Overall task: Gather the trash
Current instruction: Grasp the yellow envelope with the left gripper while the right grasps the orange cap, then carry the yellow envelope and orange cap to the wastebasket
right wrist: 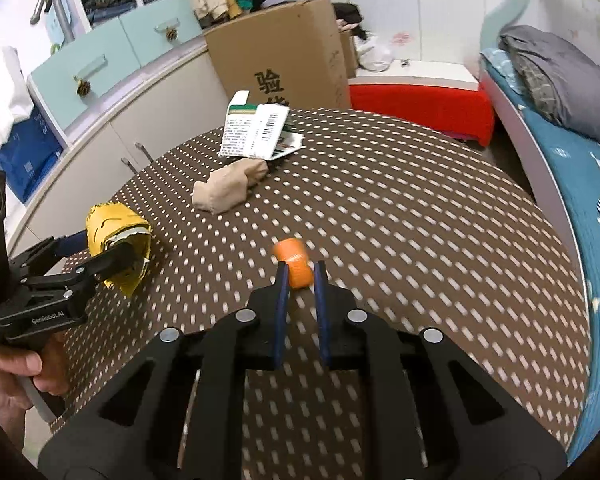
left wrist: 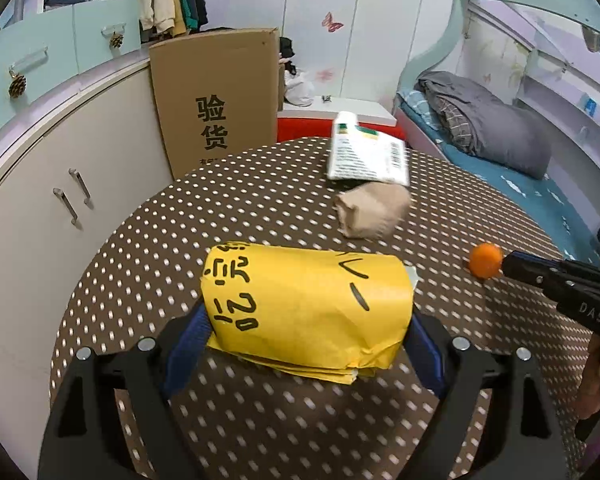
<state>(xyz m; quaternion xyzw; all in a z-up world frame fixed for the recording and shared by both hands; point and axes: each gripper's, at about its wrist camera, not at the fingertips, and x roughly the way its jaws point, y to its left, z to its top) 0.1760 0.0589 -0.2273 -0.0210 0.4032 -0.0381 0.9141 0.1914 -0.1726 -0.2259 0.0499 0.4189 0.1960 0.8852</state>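
Observation:
My left gripper (left wrist: 308,332) is shut on a folded yellow paper bag (left wrist: 308,304) with black writing, held just above the dotted tablecloth; it also shows in the right wrist view (right wrist: 116,236). My right gripper (right wrist: 301,276) is shut on a small orange cap (right wrist: 294,266), seen in the left wrist view too (left wrist: 485,260). A crumpled beige paper wad (left wrist: 370,212) (right wrist: 228,188) lies on the table beyond both. A white and green flattened carton (left wrist: 366,154) (right wrist: 258,130) lies at the table's far edge.
The round table has a brown cloth with white dots (right wrist: 400,208). A tall cardboard box (left wrist: 216,96) stands behind it against white cabinets (left wrist: 60,184). A red and white bench (right wrist: 420,92) and a bed with a grey blanket (left wrist: 484,124) are to the right.

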